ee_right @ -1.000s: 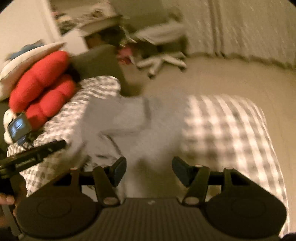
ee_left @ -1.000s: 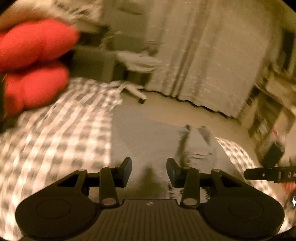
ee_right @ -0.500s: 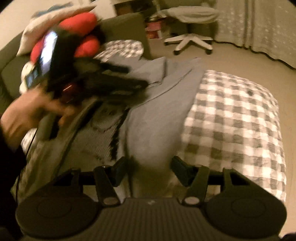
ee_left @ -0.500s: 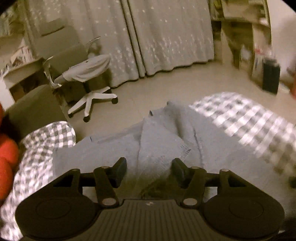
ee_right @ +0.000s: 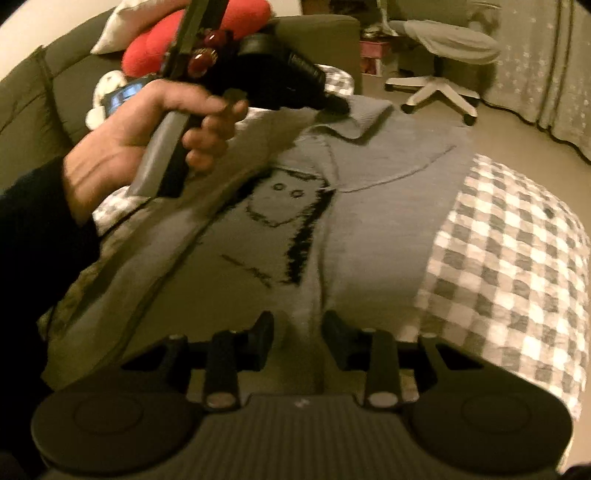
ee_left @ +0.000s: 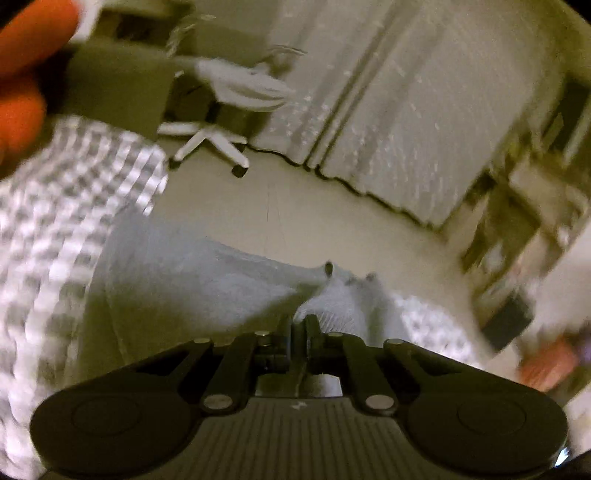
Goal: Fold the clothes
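Observation:
A grey sweater [ee_right: 388, 206] with a black cat drawing [ee_right: 291, 221] lies spread over the checked bed cover [ee_right: 509, 258]. In the right wrist view a hand [ee_right: 122, 144] holds my left gripper [ee_right: 334, 105], whose tip rests at the sweater's collar. The left wrist view is blurred. There my left gripper [ee_left: 299, 332] has its fingers pressed together, with pale grey sweater cloth [ee_left: 192, 280] bunched right at them. My right gripper [ee_right: 297, 332] is open low over the sweater's near edge, and a ridge of the cloth runs between its fingers.
Red cushions [ee_right: 207, 33] and a white pillow [ee_right: 125, 26] lie on an olive sofa [ee_right: 37, 96] at the left. A white office chair [ee_right: 443, 55] stands on the floor beyond the bed, with curtains [ee_right: 546, 66] behind it. Shelves [ee_left: 517, 206] are at the right in the left wrist view.
My left gripper went from open to shut and moved up to the sweater's collar. My right gripper's jaws have narrowed around a ridge of cloth at the near edge.

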